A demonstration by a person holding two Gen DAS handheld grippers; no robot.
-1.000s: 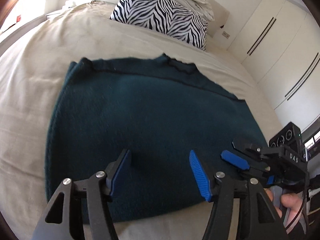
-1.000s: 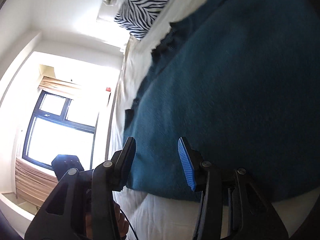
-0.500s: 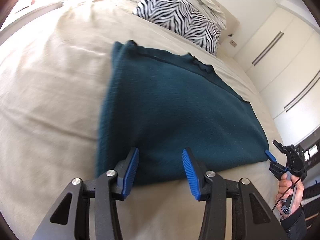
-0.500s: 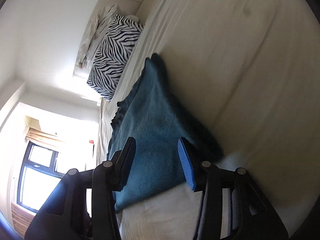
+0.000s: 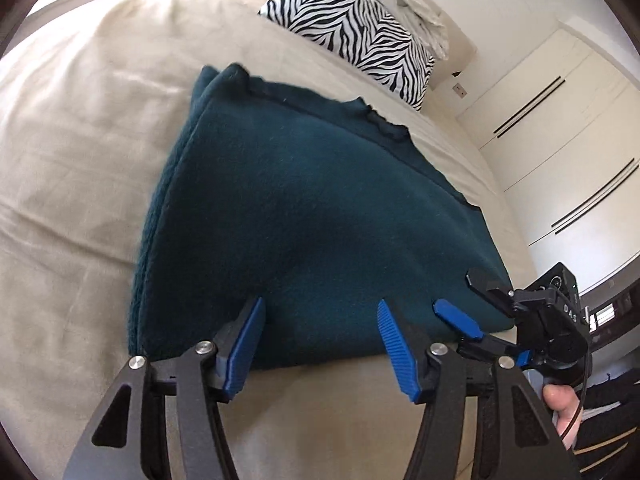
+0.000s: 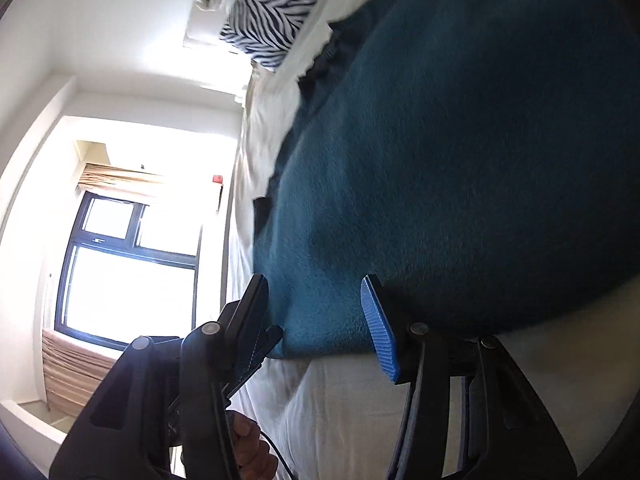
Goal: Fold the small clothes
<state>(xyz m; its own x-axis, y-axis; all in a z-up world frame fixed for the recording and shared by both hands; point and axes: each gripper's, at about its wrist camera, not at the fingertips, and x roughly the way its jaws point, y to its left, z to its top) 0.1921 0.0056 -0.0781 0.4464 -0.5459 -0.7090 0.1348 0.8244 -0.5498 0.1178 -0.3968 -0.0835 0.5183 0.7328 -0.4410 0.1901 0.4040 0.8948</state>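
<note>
A folded dark teal fleece garment (image 5: 304, 216) lies flat on the beige bed (image 5: 80, 128). My left gripper (image 5: 320, 344) is open and empty, its blue pads just above the garment's near edge. The right gripper (image 5: 464, 300) shows in the left wrist view at the garment's near right corner, jaws apart. In the right wrist view the garment (image 6: 460, 168) fills the frame, and my right gripper (image 6: 320, 316) is open with the near edge between its jaws, not clamped.
A zebra-print pillow (image 5: 352, 28) with pale bedding on it sits at the head of the bed. White wardrobe doors (image 5: 568, 152) stand to the right. A window (image 6: 120, 264) is on the far side of the bed.
Both grippers stayed open. The left gripper swung out left of the garment, then back over its near edge. The right gripper pulled away to the corner, then returned close to the near edge.
</note>
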